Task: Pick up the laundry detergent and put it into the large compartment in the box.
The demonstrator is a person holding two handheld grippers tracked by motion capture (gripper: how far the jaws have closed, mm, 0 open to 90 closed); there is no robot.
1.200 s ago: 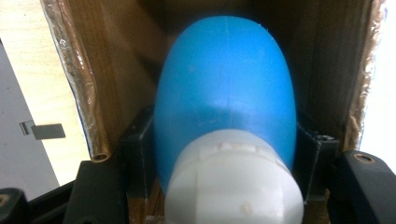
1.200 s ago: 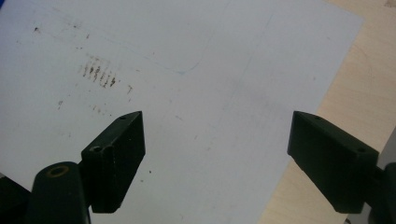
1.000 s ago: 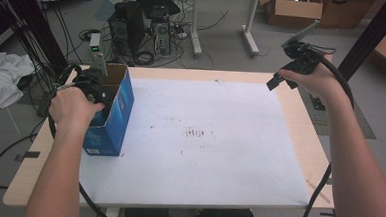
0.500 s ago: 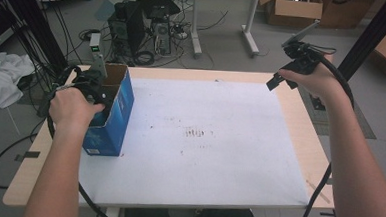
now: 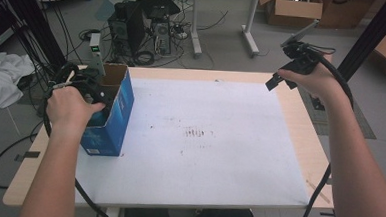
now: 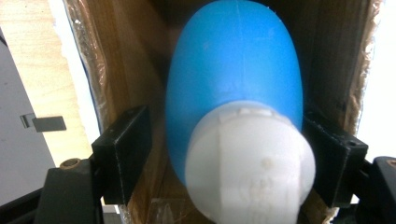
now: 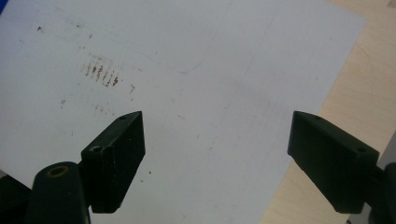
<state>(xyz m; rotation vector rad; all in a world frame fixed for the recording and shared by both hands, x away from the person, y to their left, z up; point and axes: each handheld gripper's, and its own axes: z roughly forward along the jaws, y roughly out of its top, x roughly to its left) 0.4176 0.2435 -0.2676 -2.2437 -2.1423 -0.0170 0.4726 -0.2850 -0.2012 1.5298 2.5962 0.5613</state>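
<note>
Now | left tongs [image 6: 226, 154] wide astride blue bottle [image 6: 233, 74] inside blue box [image 5: 111, 115] | right tongs [image 7: 215, 158] wide, empty, far across worktop [image 5: 217, 180] | bottle looks light, slick; grip below white cap [image 6: 250, 163]

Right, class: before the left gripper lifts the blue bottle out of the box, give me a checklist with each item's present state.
1. Blue bottle sits between the left gripper fingers: ok.
2. Fingers pressing firmly on the bottle: cannot tell.
3. Blue box upright on the white sheet: ok.
4. Right gripper open, holding nothing: ok.
5. Right gripper well away from the box: ok.
6. Bottle's white cap fastened: cannot tell.
</note>
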